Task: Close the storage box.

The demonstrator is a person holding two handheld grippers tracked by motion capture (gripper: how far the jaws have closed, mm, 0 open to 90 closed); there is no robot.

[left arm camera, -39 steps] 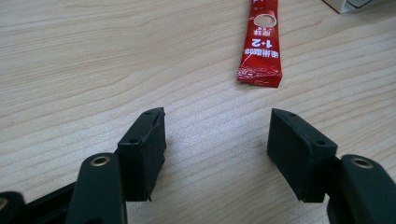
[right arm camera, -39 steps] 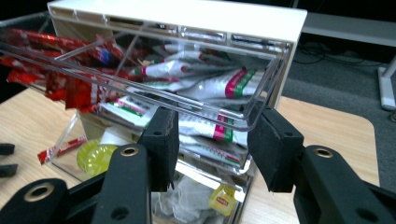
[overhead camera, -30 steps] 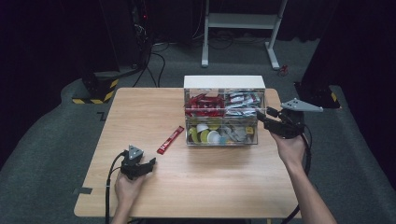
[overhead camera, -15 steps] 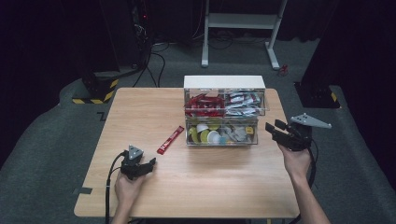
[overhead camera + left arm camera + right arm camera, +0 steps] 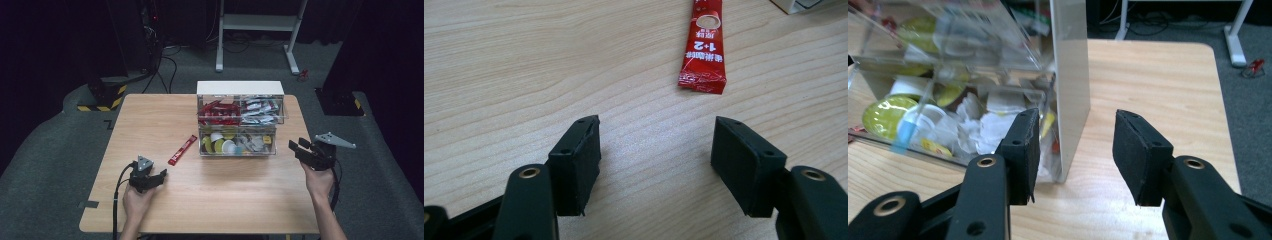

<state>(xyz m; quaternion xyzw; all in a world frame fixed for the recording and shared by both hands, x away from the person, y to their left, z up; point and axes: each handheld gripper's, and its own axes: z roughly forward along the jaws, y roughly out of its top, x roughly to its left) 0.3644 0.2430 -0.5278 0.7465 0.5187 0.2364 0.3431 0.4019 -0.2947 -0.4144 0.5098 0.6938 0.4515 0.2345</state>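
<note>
Left gripper point(image 5: 655, 150) released, nothing between fingers point(image 5: 576, 160); red sachet point(image 5: 704, 45) flat on table point(image 5: 524, 60) just ahead, right of centre. Right gripper point(image 5: 1075, 150) released too, clear drawer box point(image 5: 1070, 75) corner just ahead of left finger, possibly not touching.

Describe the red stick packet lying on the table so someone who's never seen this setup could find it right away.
Start at the clear drawer box near the back middle of the wooden table. Just off its lower left corner, a slim red sachet lies flat on the bare wood, slanted toward the left gripper. It is the only loose item outside the box, with white print including "1+2".
</note>
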